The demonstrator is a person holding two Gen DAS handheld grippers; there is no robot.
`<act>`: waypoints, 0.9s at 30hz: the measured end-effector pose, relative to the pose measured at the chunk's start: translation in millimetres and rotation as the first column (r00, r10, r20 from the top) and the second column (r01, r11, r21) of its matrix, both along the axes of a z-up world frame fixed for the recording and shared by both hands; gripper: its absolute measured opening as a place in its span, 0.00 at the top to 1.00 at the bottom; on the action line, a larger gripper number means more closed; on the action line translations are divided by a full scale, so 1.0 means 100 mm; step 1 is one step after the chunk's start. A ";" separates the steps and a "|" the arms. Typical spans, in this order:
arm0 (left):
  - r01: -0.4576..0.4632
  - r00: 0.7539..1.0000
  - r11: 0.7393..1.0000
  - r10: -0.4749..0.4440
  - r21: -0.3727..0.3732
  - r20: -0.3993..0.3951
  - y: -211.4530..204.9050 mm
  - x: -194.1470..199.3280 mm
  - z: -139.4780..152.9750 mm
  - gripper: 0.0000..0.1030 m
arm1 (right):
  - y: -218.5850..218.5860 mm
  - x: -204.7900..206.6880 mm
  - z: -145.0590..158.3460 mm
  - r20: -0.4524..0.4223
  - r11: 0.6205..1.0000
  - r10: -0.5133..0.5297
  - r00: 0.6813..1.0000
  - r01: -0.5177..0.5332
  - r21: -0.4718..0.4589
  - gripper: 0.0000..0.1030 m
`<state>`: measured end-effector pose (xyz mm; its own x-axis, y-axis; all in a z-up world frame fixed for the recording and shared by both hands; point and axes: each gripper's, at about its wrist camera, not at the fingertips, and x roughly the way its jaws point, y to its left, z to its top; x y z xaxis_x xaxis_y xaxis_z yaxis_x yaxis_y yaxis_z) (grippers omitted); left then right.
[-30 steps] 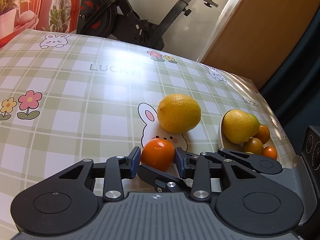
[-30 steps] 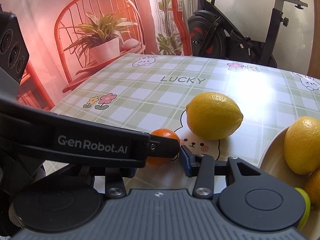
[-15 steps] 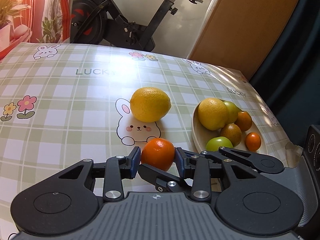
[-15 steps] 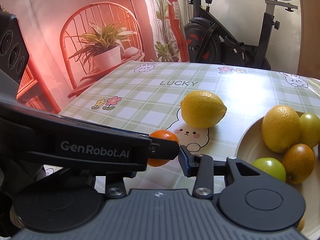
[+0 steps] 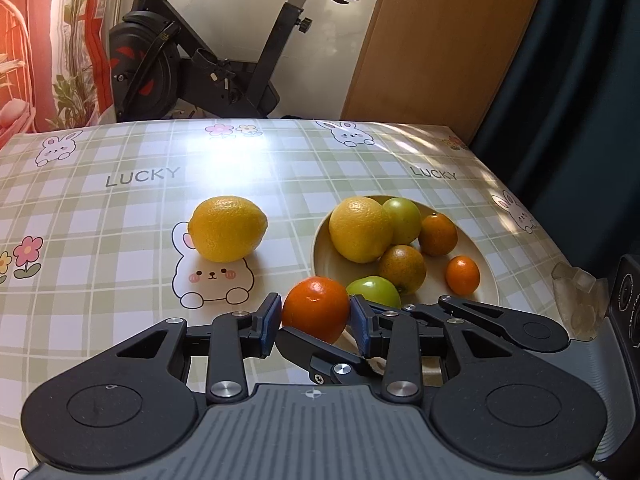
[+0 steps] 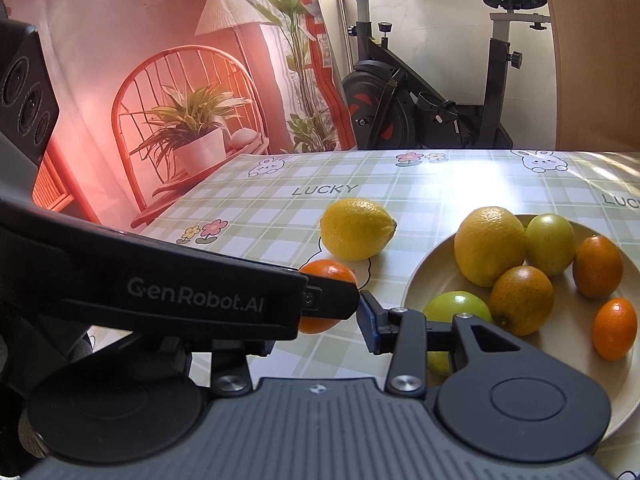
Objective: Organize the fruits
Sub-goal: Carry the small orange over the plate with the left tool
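Orange pinched above a "LUCKY" check surface

Left hand-held gripper [image 5: 315, 317] clamps orange [image 5: 316, 308]; right hand-held gripper [image 6: 320, 314], grip unclear; "GenRobot.AI" at 9 o'clock; plate [image 5: 490, 280] at 2 o'clock.

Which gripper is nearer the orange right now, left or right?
Left. The left gripper is clamped on the orange, a pad on each side. The right gripper sits beside it, its jaws reaching in around the left gripper's finger.

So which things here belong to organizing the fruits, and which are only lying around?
For the job: tangerine held in the left gripper; loose lemon on the table; plate holding six fruits.
Only around: exercise bike; potted plant.
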<state>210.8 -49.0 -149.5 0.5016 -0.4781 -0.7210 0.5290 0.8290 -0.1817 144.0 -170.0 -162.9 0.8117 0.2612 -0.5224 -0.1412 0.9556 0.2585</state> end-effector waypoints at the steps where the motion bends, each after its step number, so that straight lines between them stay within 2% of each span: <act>1: 0.012 1.000 1.000 -0.012 0.007 0.009 -0.07 -0.02 0.02 0.61 | -0.04 -0.03 0.01 0.008 1.000 -0.013 1.000 0.013 0.009 0.59; 16: 0.146 0.988 0.989 -0.147 0.030 0.047 -0.91 -0.05 0.14 0.61 | -0.74 -0.33 0.12 0.068 0.975 -0.213 0.975 0.207 0.084 0.59; 27: 0.206 0.977 0.976 -0.209 0.068 0.030 -1.34 0.01 0.00 0.61 | -1.15 -0.34 0.03 0.050 0.950 -0.304 0.951 0.298 0.092 0.59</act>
